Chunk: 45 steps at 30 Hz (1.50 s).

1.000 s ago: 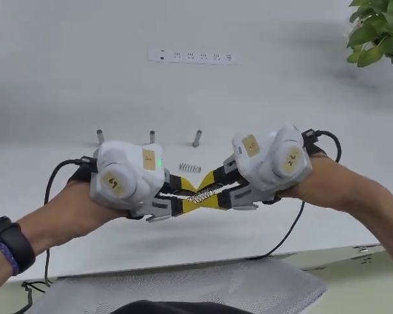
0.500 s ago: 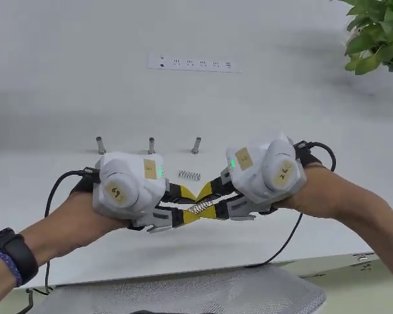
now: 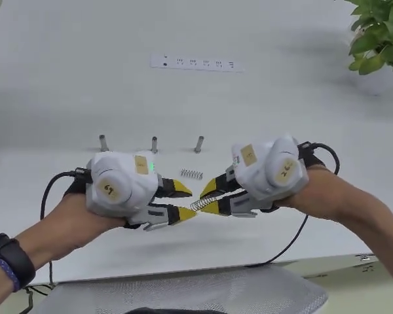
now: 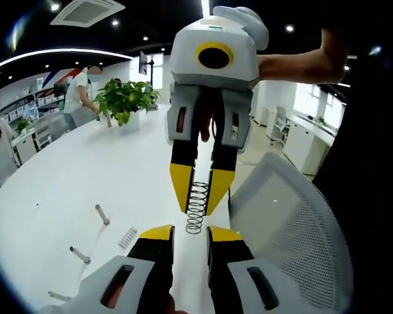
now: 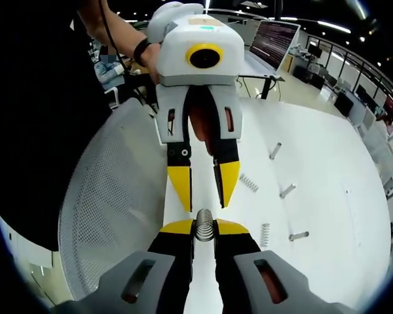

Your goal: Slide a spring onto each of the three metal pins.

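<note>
Since the earlier frames the left claw (image 3: 191, 203) has released the spring and drawn back slightly; both claws were closed in on it then.

**Claw state**
- Left claw: jaws spread, holding nothing, tips just short of the spring's free end.
- Right claw (image 3: 207, 198): jaws pressed onto the spring (image 3: 202, 202), pinching it near one end between the yellow tips. It is held in the air over the near part of the worktop (image 3: 281, 85).

**Hazards (judgement)**
- The spring is gripped at one end by the tips alone. A small slackening or a knock on the free end could let it pivot or spring out of the jaws.
- Squeezed coils at the pinch may narrow the bore, so the free end should be the one offered to a pin.
- If the spring meets a pin off-axis, it is likely to bend or catch on the pin top rather than slide down.

**Orientation**
- The long axis runs along the right claw's own jaws, close to level, with the free end pointing at the left claw. The right gripper view sees it end-on as a ring.
- The three pins (image 3: 154, 144) stand upright in a row beyond the claws, well apart from the held spring, and all look bare. The axis must therefore be turned to vertical before lowering.
- A spare spring (image 3: 191, 174) lies flat on the worktop between the claws and the pins.
</note>
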Available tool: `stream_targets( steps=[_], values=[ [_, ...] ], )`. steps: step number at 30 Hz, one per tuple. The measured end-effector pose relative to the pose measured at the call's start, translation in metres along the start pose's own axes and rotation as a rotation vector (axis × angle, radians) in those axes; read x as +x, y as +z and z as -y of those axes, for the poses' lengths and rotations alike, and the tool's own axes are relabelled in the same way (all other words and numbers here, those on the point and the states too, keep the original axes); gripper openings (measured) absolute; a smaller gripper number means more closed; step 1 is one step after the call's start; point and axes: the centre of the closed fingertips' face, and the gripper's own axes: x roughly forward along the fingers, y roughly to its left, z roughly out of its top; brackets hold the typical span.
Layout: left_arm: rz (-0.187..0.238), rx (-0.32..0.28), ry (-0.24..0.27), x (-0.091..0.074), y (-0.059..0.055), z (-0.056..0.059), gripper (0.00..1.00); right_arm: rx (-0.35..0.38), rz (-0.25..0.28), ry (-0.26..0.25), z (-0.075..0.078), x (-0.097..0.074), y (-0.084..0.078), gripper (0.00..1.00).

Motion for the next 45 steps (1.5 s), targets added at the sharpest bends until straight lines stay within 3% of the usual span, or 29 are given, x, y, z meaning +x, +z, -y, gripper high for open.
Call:
stream_targets(
  steps=[13, 31, 45],
  values=[
    [0.005, -0.06, 0.083, -0.018, -0.011, -0.014, 0.19, 0.043, -0.019, -0.023, 0.007, 0.0, -0.014, 0.09],
    [0.023, -0.176, 0.245, -0.061, -0.03, -0.043, 0.27, 0.088, -0.054, -0.041, 0.018, 0.004, -0.028, 0.09],
    [0.019, -0.236, 0.329, -0.085, -0.047, -0.052, 0.34, 0.115, -0.072, -0.053, 0.032, 0.006, -0.035, 0.09]
  ],
)
